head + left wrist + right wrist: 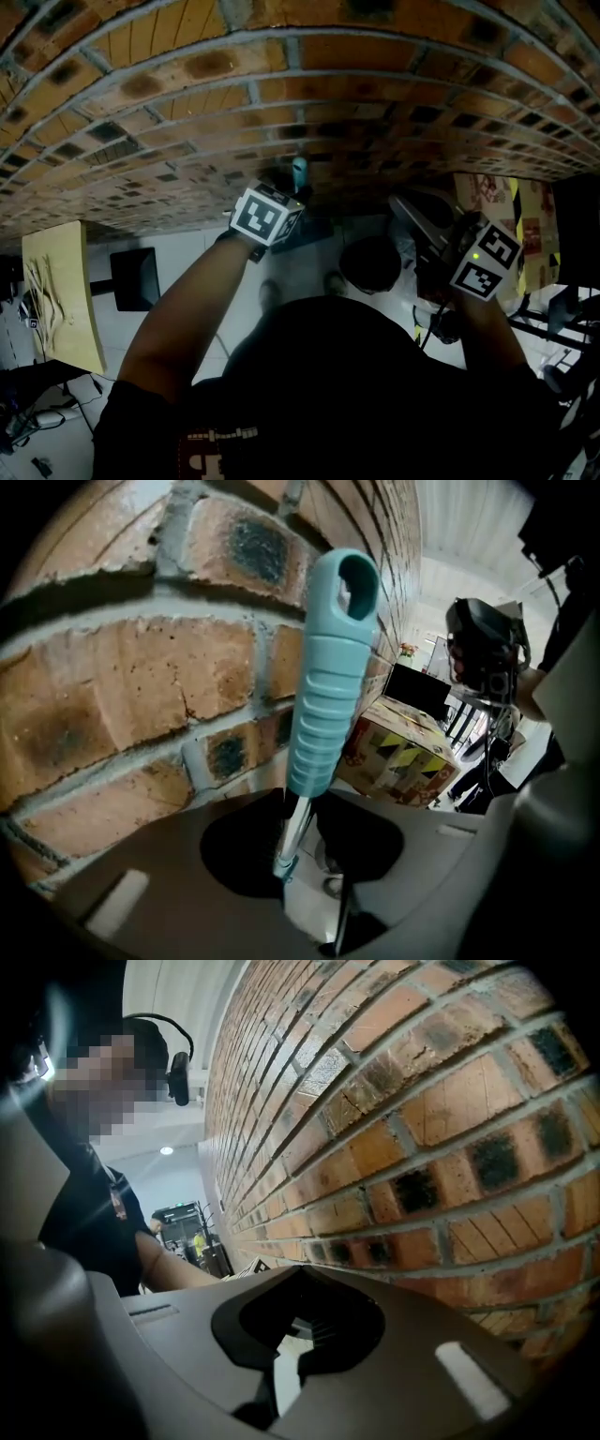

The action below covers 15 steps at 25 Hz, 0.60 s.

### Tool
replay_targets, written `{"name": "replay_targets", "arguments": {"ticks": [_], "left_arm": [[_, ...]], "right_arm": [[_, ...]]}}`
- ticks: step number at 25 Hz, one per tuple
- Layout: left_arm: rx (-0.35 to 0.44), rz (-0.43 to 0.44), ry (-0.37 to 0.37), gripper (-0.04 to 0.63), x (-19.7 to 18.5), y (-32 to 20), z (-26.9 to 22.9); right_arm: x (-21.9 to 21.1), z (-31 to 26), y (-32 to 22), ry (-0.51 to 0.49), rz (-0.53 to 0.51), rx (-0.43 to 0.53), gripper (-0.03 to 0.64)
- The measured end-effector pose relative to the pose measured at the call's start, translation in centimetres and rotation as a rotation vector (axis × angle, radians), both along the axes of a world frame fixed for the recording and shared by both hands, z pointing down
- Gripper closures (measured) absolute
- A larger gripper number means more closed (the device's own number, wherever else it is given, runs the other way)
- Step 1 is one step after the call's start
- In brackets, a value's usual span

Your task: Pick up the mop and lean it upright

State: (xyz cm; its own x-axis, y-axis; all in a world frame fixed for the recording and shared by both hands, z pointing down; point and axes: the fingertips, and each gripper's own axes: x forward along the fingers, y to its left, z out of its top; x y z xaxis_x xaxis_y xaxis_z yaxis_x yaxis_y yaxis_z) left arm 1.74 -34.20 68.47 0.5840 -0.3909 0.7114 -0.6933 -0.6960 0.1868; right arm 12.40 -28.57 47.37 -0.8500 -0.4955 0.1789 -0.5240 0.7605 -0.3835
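A brick wall fills the space straight ahead of both claws, close in front of their tips. Behind the claws stands the person in a dark shirt, bare forearms reaching forward to each one. Below the claws lies a pale floor. A printed cardboard box sits on the floor against the wall, off to the right of the left claw and beyond it.

The mop stands upright against the wall. Its ribbed teal grip with a hanging hole at the top rises above the left claw, close to the bricks. Its thin metal shaft runs down from the grip into the gap of that claw.

The left claw is partly open around the shaft. The shaft lies against the left jaw's inner edge, and a strip of pale floor shows between it and the right jaw, so the jaws do not clamp it.

The right claw, to the right of the left one and also facing the wall, has its jaws a narrow slit apart with nothing between them.
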Motion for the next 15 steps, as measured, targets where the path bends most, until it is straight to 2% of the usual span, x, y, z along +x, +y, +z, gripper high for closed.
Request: {"name": "replay_targets", "arguments": {"ticks": [9, 15], "left_arm": [[-0.127, -0.171, 0.101, 0.476, -0.3, -2.3, 0.9], [-0.179, -0.195, 0.101, 0.457, -0.5, -1.3, 2.4]], "right_arm": [[0.1, 0.0, 0.3, 0.0, 0.002, -0.002, 0.603], [0.3, 0.2, 0.4, 0.004, 0.005, -0.006, 0.603]]}}
